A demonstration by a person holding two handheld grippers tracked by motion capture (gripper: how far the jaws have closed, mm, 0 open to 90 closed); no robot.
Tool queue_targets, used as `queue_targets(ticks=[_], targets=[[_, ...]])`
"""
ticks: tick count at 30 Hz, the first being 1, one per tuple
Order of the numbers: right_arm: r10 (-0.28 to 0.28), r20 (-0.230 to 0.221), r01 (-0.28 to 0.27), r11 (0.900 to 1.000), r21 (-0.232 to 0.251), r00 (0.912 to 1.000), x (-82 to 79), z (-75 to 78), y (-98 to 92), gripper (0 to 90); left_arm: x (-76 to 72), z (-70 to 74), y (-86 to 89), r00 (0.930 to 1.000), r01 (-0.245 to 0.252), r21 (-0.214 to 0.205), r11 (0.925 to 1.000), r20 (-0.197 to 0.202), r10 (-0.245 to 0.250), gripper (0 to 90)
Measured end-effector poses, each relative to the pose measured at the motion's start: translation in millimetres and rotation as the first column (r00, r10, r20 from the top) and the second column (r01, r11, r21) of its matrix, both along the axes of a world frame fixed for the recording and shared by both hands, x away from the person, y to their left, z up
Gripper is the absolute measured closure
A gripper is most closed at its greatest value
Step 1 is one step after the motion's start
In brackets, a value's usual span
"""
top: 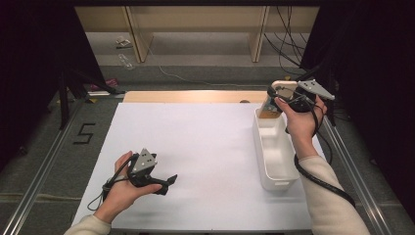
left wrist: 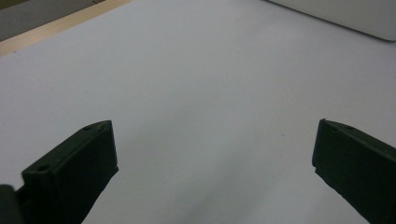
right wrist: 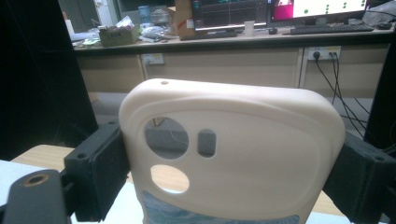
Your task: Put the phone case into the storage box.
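The right gripper [top: 280, 98] clamps a cream phone case [right wrist: 231, 154] by its two long edges, held above the far end of the white bin [top: 274, 152]. The case stands upright, camera holes uppermost, long axis vertical. It looks light, flexible and smooth. The left gripper [top: 169, 182] rests open and empty, well left of the bin.
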State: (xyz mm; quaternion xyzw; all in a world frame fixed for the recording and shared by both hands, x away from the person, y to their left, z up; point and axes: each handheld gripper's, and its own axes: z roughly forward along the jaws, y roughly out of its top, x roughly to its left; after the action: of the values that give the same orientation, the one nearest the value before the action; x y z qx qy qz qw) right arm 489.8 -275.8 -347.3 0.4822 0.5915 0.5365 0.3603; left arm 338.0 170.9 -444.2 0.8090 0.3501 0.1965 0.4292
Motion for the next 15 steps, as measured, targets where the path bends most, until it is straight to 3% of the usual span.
queue_targets(ticks=[15], targets=[[-0.009, -0.007, 0.009, 1.0, -0.002, 0.9999, 3.8, -3.7, -0.8, 12.6, 0.0, -0.1, -0.1, 1.0, 0.001, 0.0, 1.0, 0.0, -0.001, 0.0]])
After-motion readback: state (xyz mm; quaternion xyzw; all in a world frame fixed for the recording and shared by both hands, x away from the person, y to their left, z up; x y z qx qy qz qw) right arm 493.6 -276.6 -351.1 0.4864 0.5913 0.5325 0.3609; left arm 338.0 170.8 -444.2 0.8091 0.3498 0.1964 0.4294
